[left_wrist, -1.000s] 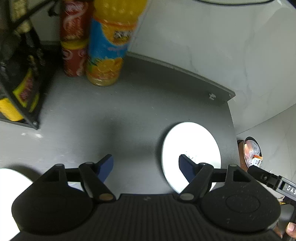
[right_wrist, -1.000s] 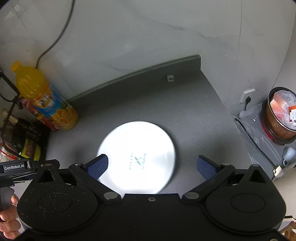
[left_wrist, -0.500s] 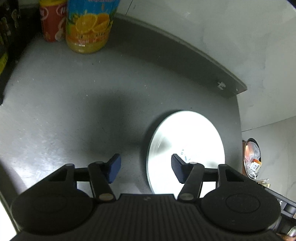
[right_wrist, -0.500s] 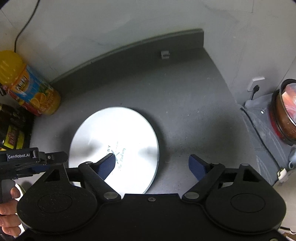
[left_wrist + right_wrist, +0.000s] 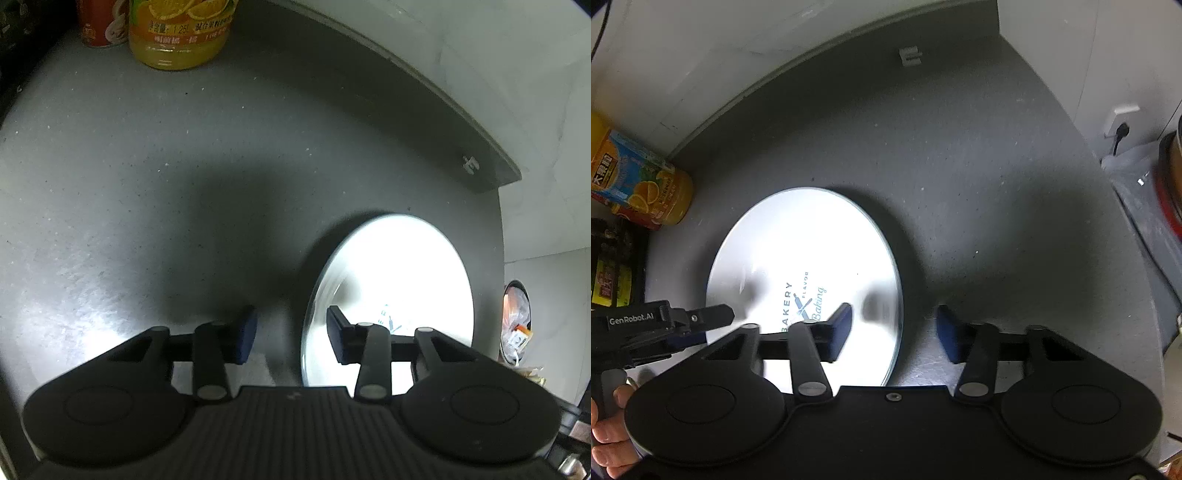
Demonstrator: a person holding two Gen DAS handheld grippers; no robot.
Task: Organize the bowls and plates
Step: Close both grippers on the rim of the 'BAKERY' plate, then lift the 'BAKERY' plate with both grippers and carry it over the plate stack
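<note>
Countertop (image 5: 979, 177) first, since it is the biggest thing before me: one dark grey surface with a raised lip at the back, and on it lies the single white plate (image 5: 812, 251) I can see, flat, printed with a bakery logo, near the front and well apart from the drinks at the far left. No bowl shows in either view, and no stack or rack for dishes that I can make out, so I judge the organizing barely begun: this plate is not yet lifted, and wherever it belongs is out of sight.

My two grippers sit at opposite edges of that plate. My right gripper (image 5: 894, 332) straddles its right rim, one blue pad over the white face and the other over bare counter; its jaws have just been closing, yet there is a clear gap either side of the rim, so it grips nothing. My left gripper (image 5: 291, 336) does the same at the left rim, one pad over the plate, one off it, also just narrowed and not pressing. In the right view I see that left tool and the hand (image 5: 605, 435) holding it.

Count, largest down: one counter, one plate, two grippers, one orange juice bottle (image 5: 181, 33), one red can (image 5: 99, 26) beside it, one dark packet (image 5: 613, 273) at the left edge, one small white clip (image 5: 910, 55) on the back lip. Bowls: none visible.
</note>
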